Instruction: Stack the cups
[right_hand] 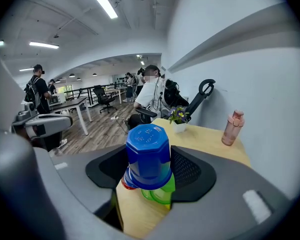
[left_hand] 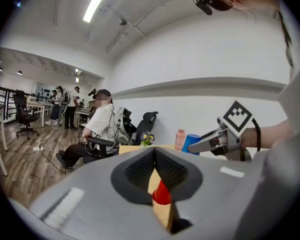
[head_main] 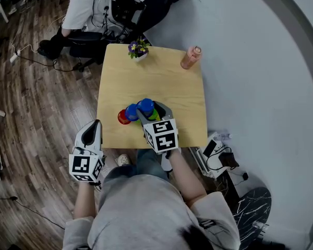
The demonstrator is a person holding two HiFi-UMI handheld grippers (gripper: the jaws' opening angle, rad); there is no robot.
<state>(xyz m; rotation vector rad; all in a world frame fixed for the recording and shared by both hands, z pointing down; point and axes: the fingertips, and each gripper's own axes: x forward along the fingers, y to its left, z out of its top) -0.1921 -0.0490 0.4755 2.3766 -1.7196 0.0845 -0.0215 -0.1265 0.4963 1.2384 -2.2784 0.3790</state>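
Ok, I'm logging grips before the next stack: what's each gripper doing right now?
Left gripper: closed, empty.
Right gripper: fingers closed on the upside-down blue plastic cup.

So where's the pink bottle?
In the head view, the pink bottle stands at the far right corner of the table, to the right of the little flower pot.

1. We find no word, number or brand that we can read in any view.
2. The marker cube [head_main: 85, 166] on the left tongs [head_main: 95, 125], like the one on the right tongs [head_main: 152, 113], bears only black-and-white square patterns, not letters.
3. The blue cup [right_hand: 149, 154] shows faint marks on its upturned base, too small for us to read.
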